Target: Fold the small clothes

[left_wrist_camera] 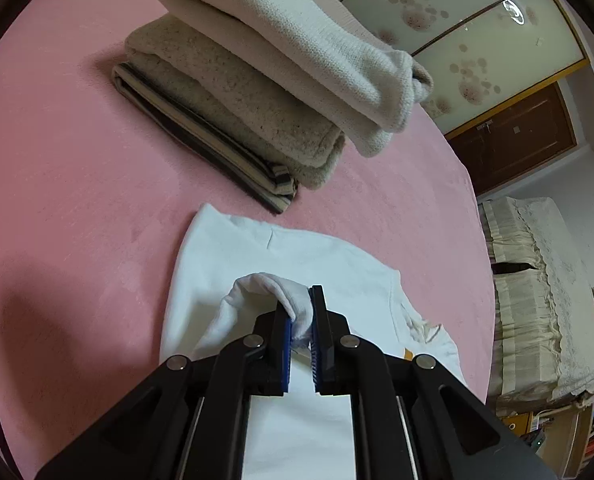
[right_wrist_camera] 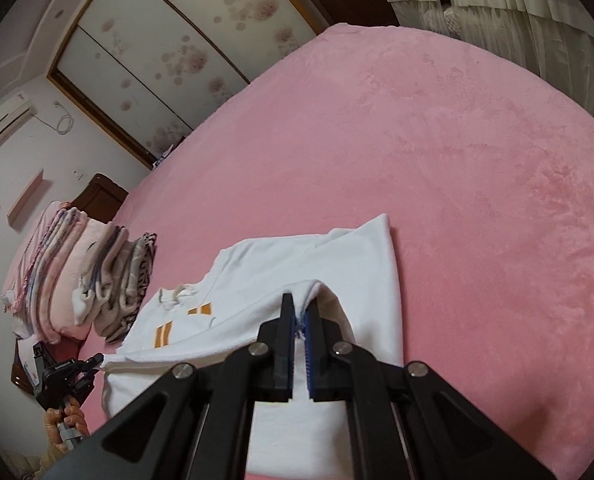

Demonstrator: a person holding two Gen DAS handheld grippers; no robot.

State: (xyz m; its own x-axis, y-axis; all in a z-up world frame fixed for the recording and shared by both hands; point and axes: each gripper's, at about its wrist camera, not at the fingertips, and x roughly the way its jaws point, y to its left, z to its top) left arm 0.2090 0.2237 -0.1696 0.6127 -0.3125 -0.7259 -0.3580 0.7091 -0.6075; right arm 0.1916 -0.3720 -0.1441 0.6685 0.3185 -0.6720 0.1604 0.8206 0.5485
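Note:
A small white garment [left_wrist_camera: 297, 256] with orange stripes lies on the pink bed [left_wrist_camera: 77, 200]. My left gripper [left_wrist_camera: 299, 312] is shut on a bunched fold of its white fabric, lifted slightly above the rest. In the right wrist view the same garment [right_wrist_camera: 281, 276] lies partly folded, with orange stripes [right_wrist_camera: 161, 334] near its collar. My right gripper [right_wrist_camera: 299, 312] is shut on a raised edge of the white cloth. The left gripper [right_wrist_camera: 93, 362] shows at the garment's far left corner, held by a hand.
A stack of folded clothes [left_wrist_camera: 257, 92], cream on beige on striped, sits beyond the garment. Another folded pile [right_wrist_camera: 81, 280] stands at the bed's left. A wardrobe [right_wrist_camera: 165, 52] and curtains [right_wrist_camera: 497, 0] lie past the bed [right_wrist_camera: 477, 160].

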